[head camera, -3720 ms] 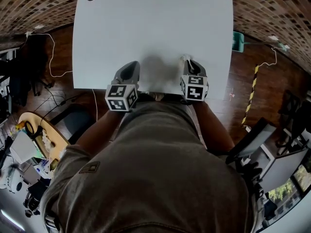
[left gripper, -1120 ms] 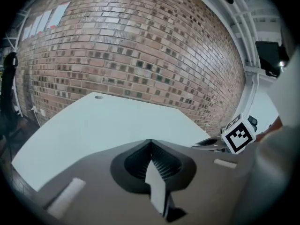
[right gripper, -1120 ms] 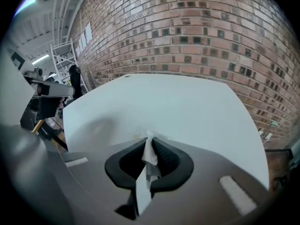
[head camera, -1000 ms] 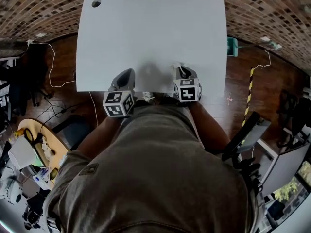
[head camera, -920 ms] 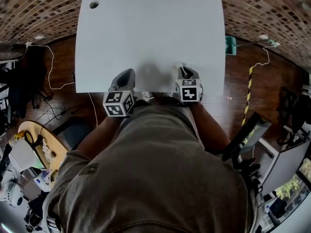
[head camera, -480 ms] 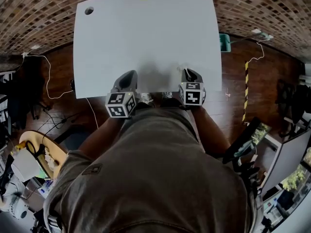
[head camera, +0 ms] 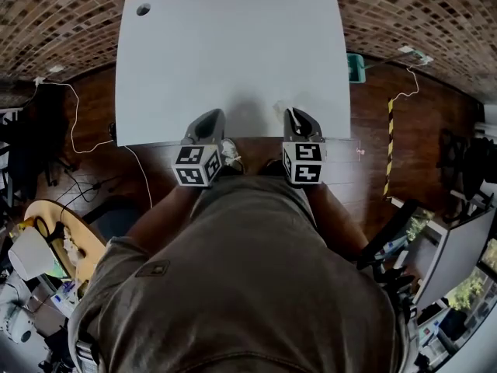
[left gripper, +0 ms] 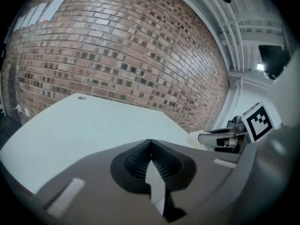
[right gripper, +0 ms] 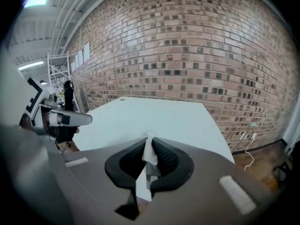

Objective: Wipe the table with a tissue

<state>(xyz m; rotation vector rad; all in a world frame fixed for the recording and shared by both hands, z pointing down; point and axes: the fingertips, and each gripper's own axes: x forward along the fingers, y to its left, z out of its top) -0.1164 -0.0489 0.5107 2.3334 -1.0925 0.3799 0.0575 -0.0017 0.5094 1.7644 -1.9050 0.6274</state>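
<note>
Presently: tissue point(right gripper: 149, 154), white and crumpled, pinched between the closed jaws of the right gripper point(head camera: 300, 120), at the near edge of the table point(head camera: 233, 53); whether it touches the surface is unclear. Likely light, soft, easily torn; best held by a bunched fold, leaving a tuft free to wipe. Left gripper point(left gripper: 150, 146): jaws pressed together, nothing between them, beside the same edge.

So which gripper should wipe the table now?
The right gripper, probably. Its jaws are shut on the tissue, and it sits at the near edge of the table. The left gripper is shut too, but it holds nothing.
</note>
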